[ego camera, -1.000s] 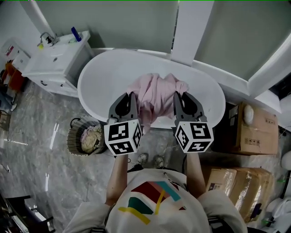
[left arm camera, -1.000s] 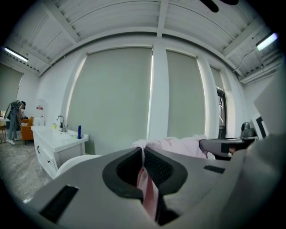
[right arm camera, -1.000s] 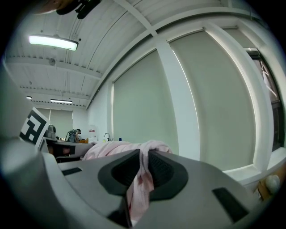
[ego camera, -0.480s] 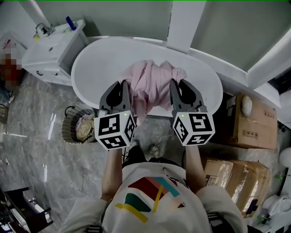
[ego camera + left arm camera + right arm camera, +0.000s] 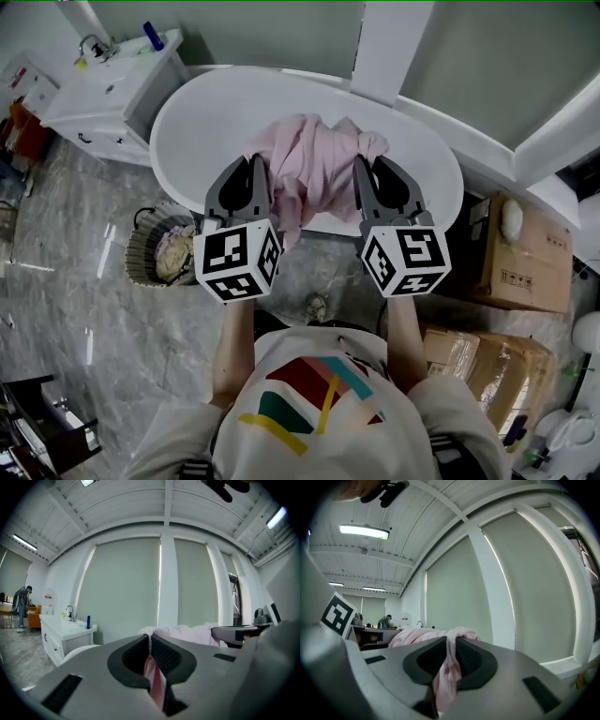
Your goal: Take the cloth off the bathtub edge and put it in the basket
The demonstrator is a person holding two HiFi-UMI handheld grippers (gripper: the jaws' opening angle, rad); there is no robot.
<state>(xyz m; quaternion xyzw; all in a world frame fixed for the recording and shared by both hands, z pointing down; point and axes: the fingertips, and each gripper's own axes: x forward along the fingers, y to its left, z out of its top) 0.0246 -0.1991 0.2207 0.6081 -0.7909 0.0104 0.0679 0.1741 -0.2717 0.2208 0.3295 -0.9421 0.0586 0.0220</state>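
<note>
Bathtub (image 5: 206, 112): white, oval, far side against the wall, directly ahead of me. Washstand (image 5: 98, 98): white cabinet with basin, at the tub's far left end, a blue bottle (image 5: 154, 36) upright on top. Cardboard boxes (image 5: 525, 258): stacked on the floor to the right of the tub. Basket (image 5: 139, 251): round and woven, on the grey floor just beside the tub's near left side, with pale fabric bundled inside. Cloth (image 5: 314, 164): pink and bunched, strung between my two tongs over the tub's near half, with one tail hanging down across the near rim; I cannot tell whether it touches the rim. My left gripper (image 5: 251, 169): jaws nearly together, pinching the cloth's left edge. My right gripper (image 5: 373, 169): jaws narrow, clamped on a thicker fold at the cloth's right edge.
</note>
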